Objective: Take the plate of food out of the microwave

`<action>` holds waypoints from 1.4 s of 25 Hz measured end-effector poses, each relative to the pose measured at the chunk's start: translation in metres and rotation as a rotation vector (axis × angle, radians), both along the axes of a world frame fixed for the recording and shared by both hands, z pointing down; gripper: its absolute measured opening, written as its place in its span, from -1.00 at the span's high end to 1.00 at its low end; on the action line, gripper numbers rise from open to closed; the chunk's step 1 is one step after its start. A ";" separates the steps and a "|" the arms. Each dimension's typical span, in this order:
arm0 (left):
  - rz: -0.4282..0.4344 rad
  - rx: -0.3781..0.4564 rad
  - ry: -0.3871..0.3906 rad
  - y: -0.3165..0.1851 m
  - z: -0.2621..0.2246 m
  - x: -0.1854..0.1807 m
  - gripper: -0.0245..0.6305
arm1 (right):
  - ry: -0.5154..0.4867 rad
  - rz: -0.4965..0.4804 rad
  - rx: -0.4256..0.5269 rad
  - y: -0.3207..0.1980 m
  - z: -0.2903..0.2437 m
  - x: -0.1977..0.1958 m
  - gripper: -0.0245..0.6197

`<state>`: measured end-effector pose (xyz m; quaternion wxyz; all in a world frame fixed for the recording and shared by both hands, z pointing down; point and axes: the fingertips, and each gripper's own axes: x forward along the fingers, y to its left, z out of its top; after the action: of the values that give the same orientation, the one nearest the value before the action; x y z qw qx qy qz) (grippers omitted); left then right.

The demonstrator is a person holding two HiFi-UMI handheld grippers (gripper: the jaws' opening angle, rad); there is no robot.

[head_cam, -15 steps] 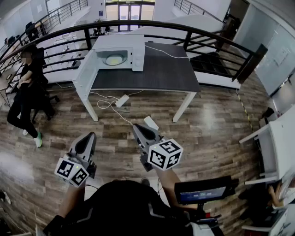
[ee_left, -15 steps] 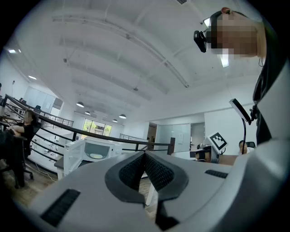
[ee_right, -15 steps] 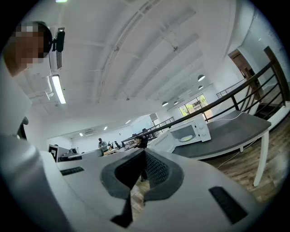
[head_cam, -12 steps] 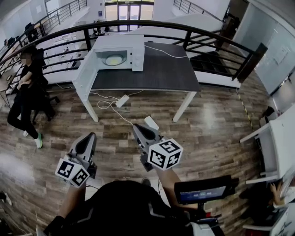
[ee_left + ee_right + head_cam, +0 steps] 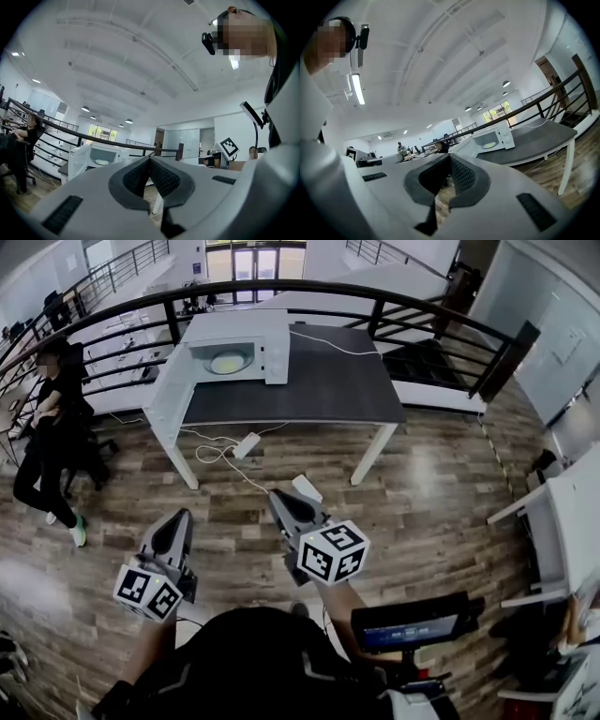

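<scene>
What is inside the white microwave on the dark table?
Its door stands open. Inside the microwave lies a plate of food, pale. What the food is, and the cavity's back, cannot be made out.

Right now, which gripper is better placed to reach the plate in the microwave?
Probably right. Both are shut and far off, but the right gripper sits further forward, and the open microwave door juts on the left gripper's side of the plate.

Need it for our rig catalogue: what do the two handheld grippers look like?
Both the left gripper and right gripper have pale grey, wedge-shaped shells tapering to dark, ribbed pads. Each carries a white cube printed with black square markers. The person wears a black top.
</scene>
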<state>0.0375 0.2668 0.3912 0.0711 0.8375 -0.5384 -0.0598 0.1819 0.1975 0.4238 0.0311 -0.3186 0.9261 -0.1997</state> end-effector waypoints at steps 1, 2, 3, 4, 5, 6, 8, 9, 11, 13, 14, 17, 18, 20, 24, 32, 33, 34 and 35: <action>0.002 -0.002 0.000 -0.001 0.001 -0.002 0.91 | 0.009 0.001 -0.002 -0.001 0.002 -0.002 0.96; 0.003 -0.005 -0.001 -0.003 0.002 -0.003 0.91 | 0.016 0.004 -0.003 -0.002 0.003 -0.003 0.96; 0.003 -0.009 -0.003 -0.005 0.004 -0.005 0.91 | 0.019 0.008 -0.007 -0.004 0.004 -0.004 0.96; 0.002 -0.013 -0.004 -0.006 0.005 -0.006 0.91 | 0.019 0.013 -0.013 -0.005 0.005 -0.005 0.96; 0.001 -0.016 -0.004 -0.007 0.006 -0.007 0.91 | 0.018 0.016 -0.017 -0.005 0.006 -0.006 0.96; 0.001 -0.017 -0.002 -0.008 0.006 -0.009 0.91 | 0.017 0.017 -0.019 -0.006 0.006 -0.008 0.96; 0.008 -0.013 0.001 -0.008 0.005 -0.011 0.91 | 0.017 0.014 -0.018 -0.005 0.007 -0.011 0.96; 0.014 -0.010 0.002 -0.008 0.005 -0.012 0.91 | 0.020 0.013 -0.017 -0.005 0.006 -0.013 0.96; 0.021 -0.008 0.003 -0.009 0.004 -0.015 0.91 | 0.026 0.014 -0.019 -0.005 0.006 -0.016 0.96; 0.027 -0.012 0.006 -0.010 0.005 -0.017 0.91 | 0.034 0.020 -0.025 -0.007 0.008 -0.019 0.96; 0.031 -0.012 0.007 -0.011 0.006 -0.018 0.91 | 0.038 0.022 -0.027 -0.008 0.009 -0.020 0.96; 0.041 -0.011 0.006 -0.013 0.006 -0.023 0.91 | 0.045 0.023 -0.028 -0.009 0.010 -0.026 0.96; 0.042 -0.010 0.005 -0.014 0.007 -0.025 0.91 | 0.045 0.023 -0.027 -0.009 0.009 -0.028 0.96; 0.042 -0.004 0.009 -0.016 0.008 -0.030 0.91 | 0.052 0.025 -0.022 -0.010 0.009 -0.033 0.96; 0.052 0.000 0.014 -0.018 0.008 -0.040 0.91 | 0.060 0.031 -0.016 -0.011 0.009 -0.042 0.96; 0.074 -0.006 -0.001 -0.021 0.012 -0.064 0.91 | 0.061 0.053 -0.015 -0.011 0.010 -0.064 0.96; 0.076 -0.007 -0.001 -0.020 0.013 -0.068 0.91 | 0.059 0.055 -0.013 -0.010 0.010 -0.068 0.96; 0.079 -0.007 -0.002 -0.020 0.012 -0.072 0.91 | 0.059 0.058 -0.012 -0.009 0.009 -0.072 0.96; 0.084 -0.006 -0.003 -0.020 0.012 -0.075 0.91 | 0.059 0.062 -0.012 -0.008 0.008 -0.075 0.96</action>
<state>-0.0379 0.2473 0.4031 0.0754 0.8592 -0.5031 -0.0539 0.1067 0.1892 0.4319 0.0081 -0.3531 0.9151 -0.1946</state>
